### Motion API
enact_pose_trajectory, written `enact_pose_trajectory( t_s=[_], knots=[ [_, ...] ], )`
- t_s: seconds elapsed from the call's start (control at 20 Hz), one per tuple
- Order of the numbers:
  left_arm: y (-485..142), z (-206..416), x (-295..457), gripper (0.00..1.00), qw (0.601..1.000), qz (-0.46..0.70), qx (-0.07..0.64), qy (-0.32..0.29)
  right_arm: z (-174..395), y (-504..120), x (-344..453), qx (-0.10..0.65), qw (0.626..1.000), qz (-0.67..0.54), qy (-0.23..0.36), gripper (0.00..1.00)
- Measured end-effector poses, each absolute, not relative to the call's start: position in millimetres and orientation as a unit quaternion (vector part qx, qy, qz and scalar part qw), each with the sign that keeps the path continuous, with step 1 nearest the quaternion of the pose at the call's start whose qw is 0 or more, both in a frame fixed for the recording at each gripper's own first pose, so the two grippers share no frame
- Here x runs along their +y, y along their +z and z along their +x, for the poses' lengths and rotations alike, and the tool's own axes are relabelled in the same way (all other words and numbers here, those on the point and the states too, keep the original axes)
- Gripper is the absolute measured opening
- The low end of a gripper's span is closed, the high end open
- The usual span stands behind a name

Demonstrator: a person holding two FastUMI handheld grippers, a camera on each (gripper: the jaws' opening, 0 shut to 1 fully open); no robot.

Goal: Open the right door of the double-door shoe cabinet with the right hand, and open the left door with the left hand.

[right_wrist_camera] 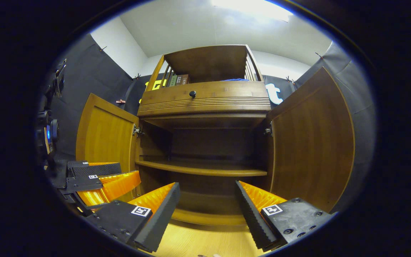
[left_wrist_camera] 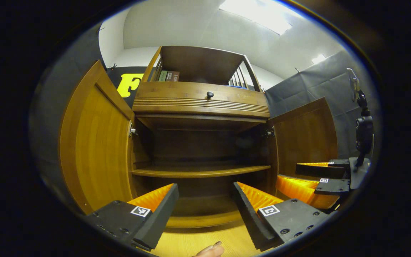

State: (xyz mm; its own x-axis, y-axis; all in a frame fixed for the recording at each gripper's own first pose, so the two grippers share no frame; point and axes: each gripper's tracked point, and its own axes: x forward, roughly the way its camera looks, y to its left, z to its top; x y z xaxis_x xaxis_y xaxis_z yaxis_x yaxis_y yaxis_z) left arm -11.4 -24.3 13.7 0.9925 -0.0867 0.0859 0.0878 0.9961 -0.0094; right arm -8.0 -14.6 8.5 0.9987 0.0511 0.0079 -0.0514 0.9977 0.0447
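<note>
My left gripper view looks up from low, near the floor, straight into the open cabinet (left_wrist_camera: 202,142). My right gripper view faces the same way from just beside it. Both share the shelf (left_wrist_camera: 200,171) and drawer (right_wrist_camera: 205,96).

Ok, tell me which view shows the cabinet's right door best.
The right gripper view: the right door stands swung open, its whole inner face large and unobstructed. In the left gripper view the right door is smaller, and the right gripper overlaps its lower part.
</note>
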Motion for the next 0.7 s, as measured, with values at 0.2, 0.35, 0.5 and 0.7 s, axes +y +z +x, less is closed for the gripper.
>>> enact_pose_trajectory(
  t_s=[0.2, 0.35, 0.5, 0.7],
  knots=[
    [13.8, -11.6, -23.6, 0.96, 0.998, -0.01, -0.046, -0.044, -10.8, 13.7, -18.6, -0.008, 1.0, 0.023, 0.02, 0.97],
    [12.2, -10.7, -25.6, 0.96, 0.998, -0.019, -0.044, -0.048, -11.9, 14.1, -19.5, -0.006, 0.999, 0.025, 0.02, 0.97],
    [9.9, -9.3, -22.8, 0.95, 0.998, -0.022, -0.039, -0.044, -12.8, 13.3, -17.6, -0.003, 0.999, 0.022, 0.023, 0.97],
    [11.4, -10.2, -21.5, 0.96, 0.998, -0.021, -0.043, -0.042, -11.0, 11.6, -14.2, -0.001, 0.999, 0.019, 0.026, 0.97]
  ],
)
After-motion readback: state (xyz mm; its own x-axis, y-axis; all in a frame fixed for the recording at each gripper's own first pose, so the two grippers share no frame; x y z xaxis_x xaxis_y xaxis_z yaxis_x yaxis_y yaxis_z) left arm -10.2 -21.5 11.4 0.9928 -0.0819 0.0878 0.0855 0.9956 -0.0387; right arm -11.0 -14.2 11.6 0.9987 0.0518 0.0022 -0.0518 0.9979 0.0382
